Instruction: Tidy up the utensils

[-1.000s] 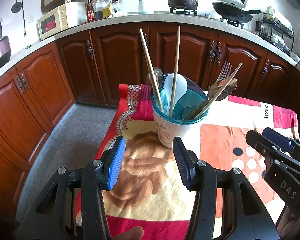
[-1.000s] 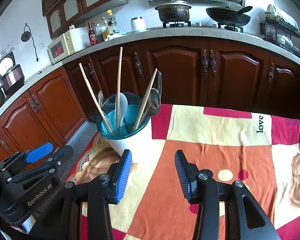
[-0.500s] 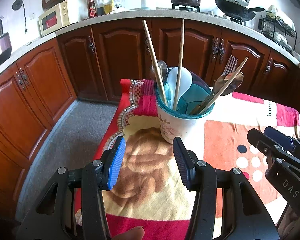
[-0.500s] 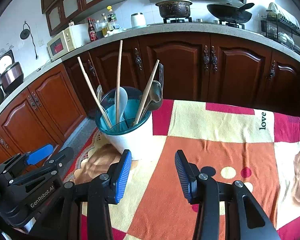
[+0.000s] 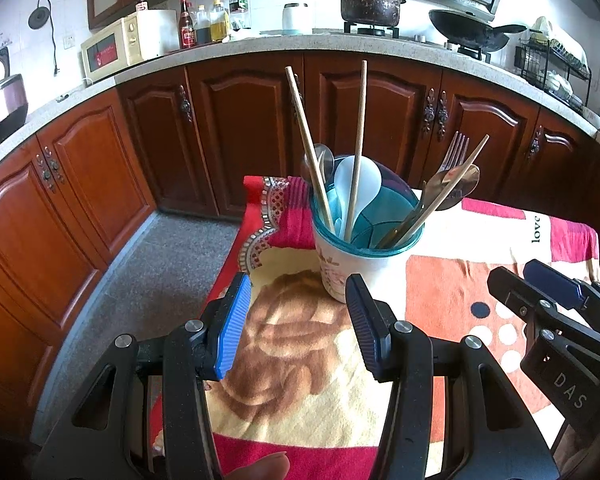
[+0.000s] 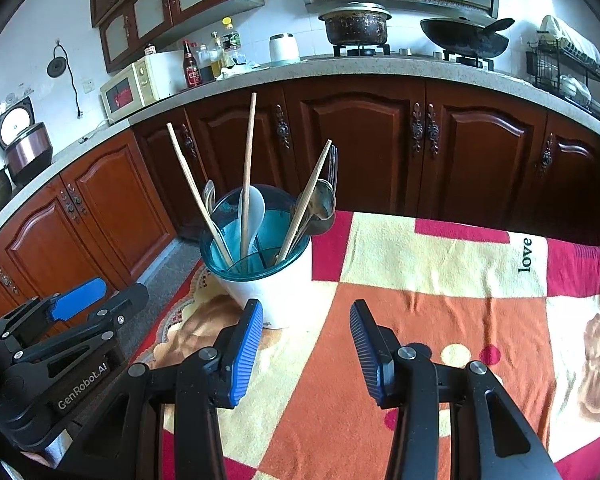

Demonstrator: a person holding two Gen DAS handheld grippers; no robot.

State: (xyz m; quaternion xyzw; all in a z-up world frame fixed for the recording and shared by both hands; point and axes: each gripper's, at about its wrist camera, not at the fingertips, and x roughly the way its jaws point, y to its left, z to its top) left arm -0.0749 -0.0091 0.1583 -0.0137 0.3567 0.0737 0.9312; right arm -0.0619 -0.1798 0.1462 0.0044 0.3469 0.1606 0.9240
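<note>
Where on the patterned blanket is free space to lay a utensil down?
Free: the orange and cream patches of the patterned blanket, right of the white utensil holder with teal rim, up to the "love" print. Crowded: the near left corner, around the holder.

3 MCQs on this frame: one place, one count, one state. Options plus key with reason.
1. Where does the utensil holder stand?
A on the blanket
B on the counter
C on the floor

2. How many wooden chopsticks stick out of it?
A one
B three
C five

3. How is the left gripper?
A shut on a fork
B open, holding nothing
C shut on the holder

Key: 1 A, its base rests on the patterned blanket; 2 B, three wooden sticks rise above the rim; 3 B, a clear gap between its pads, only blanket behind.
</note>
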